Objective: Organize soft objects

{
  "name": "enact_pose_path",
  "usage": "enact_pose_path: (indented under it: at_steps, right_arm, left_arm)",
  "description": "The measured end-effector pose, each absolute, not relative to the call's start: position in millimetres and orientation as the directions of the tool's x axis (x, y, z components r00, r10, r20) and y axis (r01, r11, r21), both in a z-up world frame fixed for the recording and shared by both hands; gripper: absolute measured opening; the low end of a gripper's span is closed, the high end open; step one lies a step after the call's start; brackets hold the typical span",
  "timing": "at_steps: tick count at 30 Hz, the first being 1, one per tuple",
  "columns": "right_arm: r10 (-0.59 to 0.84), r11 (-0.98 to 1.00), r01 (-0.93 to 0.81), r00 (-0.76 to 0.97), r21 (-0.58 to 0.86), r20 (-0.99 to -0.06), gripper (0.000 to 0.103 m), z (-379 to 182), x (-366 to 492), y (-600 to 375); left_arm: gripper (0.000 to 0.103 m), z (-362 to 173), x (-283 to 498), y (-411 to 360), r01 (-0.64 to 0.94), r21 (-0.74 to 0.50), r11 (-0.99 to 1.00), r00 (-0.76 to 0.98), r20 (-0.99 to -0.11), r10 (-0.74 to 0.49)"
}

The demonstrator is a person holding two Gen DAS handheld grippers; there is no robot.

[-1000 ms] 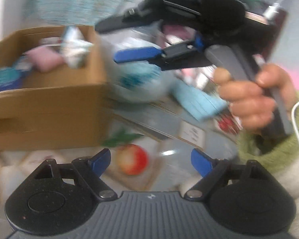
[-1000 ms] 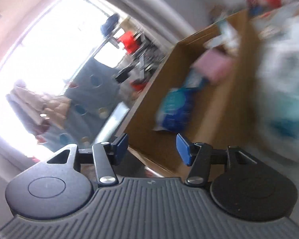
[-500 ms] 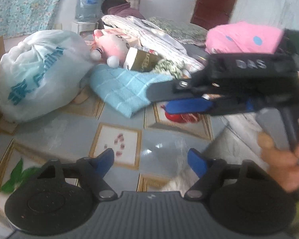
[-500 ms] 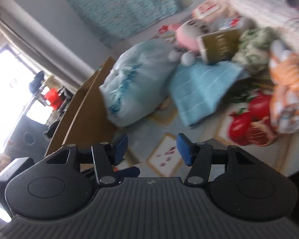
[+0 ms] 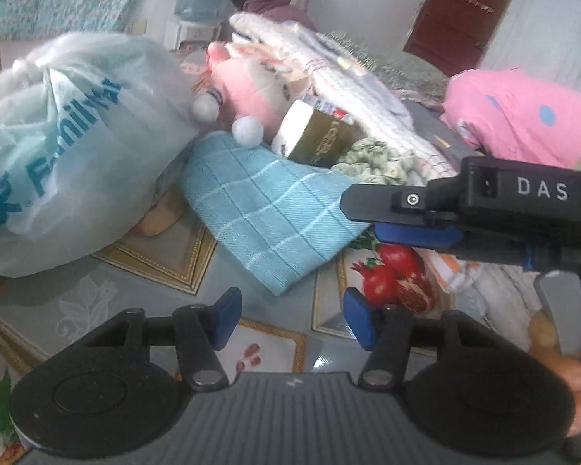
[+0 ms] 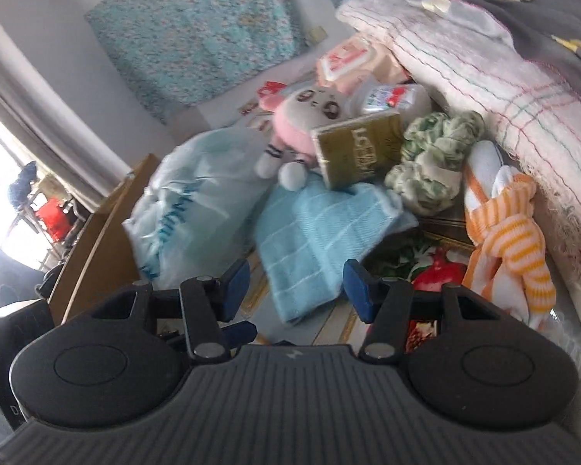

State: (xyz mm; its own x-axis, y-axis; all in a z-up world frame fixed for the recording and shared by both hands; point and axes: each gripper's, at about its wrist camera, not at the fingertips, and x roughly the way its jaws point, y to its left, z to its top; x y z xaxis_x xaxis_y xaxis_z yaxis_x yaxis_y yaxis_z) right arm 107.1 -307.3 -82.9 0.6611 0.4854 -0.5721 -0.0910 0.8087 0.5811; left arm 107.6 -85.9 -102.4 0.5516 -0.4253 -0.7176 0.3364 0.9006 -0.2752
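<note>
free: tablecloth (image 5: 143, 302) foreground | blocked: plastic bag (image 5: 69, 147) left, blue towel (image 5: 267, 209) ahead

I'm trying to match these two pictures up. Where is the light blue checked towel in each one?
Left wrist view: the light blue checked towel lies centre, right of the plastic bag.
Right wrist view: the towel lies centre, just beyond the tool's tips.
Shared landmark: the pink plush toy lies just behind the towel.

Bright window (image 6: 4, 178); brown door (image 5: 461, 11)
</note>
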Motion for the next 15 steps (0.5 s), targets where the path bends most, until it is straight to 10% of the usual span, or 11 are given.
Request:
enact_pose_path:
  at_steps: [7, 15]
  right_arm:
    - [0.472, 0.802, -0.024, 0.638, 0.597, -0.608, 0.054, -101.8, 125.7, -308.0]
    - [0.494, 0.776, -0.007, 0.629, 0.631, -0.6, 0.034, -120.5, 135.7, -304.3]
  left_arm:
    - [0.056, -108.5, 126.9, -90.3, 0.325, -0.277, 0.905, 0.559, -0.715, -0.419]
    - [0.017, -110.0, 135.7, -89.5, 0.289, -0.25, 0.924, 0.581, -0.722, -0.377]
